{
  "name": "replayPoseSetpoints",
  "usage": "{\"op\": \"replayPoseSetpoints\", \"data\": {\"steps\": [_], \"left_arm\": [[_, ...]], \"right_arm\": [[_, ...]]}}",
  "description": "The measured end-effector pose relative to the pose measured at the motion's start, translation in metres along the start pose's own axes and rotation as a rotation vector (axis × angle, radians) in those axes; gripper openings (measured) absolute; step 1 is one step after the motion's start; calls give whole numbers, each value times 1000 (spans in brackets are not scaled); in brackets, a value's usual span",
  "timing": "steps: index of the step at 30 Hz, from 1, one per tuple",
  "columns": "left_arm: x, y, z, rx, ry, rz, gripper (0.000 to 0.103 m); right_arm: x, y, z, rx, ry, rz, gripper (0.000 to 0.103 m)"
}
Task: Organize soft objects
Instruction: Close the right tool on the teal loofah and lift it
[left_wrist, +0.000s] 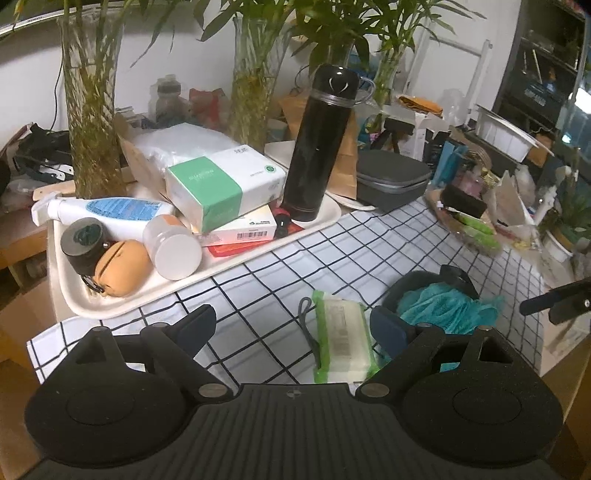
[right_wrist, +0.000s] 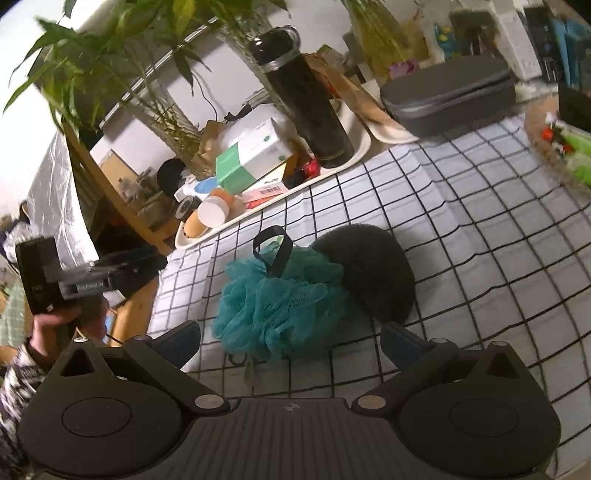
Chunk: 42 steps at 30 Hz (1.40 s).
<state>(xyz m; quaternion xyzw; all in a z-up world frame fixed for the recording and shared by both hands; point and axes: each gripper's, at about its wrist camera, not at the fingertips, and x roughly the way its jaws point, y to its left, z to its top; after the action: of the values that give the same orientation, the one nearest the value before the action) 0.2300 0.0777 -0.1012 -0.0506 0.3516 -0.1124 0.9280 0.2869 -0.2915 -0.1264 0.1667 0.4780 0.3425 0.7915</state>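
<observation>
On the black-and-white checked cloth (left_wrist: 369, 251) lies a flat pack of wet wipes (left_wrist: 343, 339) with green edges. It sits between the fingers of my open left gripper (left_wrist: 293, 326), closer to the right finger and not touched. To its right is a teal mesh bath puff (left_wrist: 443, 306). In the right wrist view the puff (right_wrist: 280, 295), with its black loop, rests against a dark round sponge (right_wrist: 369, 269). My right gripper (right_wrist: 291, 341) is open just before the puff, fingers wide on either side. Nothing is held.
A white tray (left_wrist: 129, 310) at the left holds bottles, boxes and a tall black flask (left_wrist: 317, 147). A grey zip case (left_wrist: 391, 177) and glass vases with bamboo stand behind. A cluttered basket (left_wrist: 472, 221) sits at the right. A hand (right_wrist: 55, 325) holds the left gripper.
</observation>
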Motion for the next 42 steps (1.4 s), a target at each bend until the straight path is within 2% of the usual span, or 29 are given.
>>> {"op": "replayPoseSetpoints", "data": {"steps": [5,16,21,27,28,30,36,39,42], "left_arm": [[6,-3,-4,39,6,5,92],[12,3,-7,33,9,9,92],[14,4,-7,32,11,11,92],[17,2,-9,52,26,2,91],[18,2,-9,57,29,2,92],[19,1,-10,63,31,0,91],[22,-1,-12,67,46,-19,91],[26,-3,-15,84,62,-30,91],[30,-5,-17,97,77,-28,91]], "right_arm": [[14,-12,9,55,44,69,103],[72,-33,25,165,193,187,103],[91,-40,29,226,209,238,103],[106,-41,30,216,225,207,102],[106,-40,29,206,224,199,99],[106,-37,29,190,227,188,82],[100,-30,29,150,223,192,49],[85,-24,32,107,183,188,40],[67,-21,35,82,124,198,36]]}}
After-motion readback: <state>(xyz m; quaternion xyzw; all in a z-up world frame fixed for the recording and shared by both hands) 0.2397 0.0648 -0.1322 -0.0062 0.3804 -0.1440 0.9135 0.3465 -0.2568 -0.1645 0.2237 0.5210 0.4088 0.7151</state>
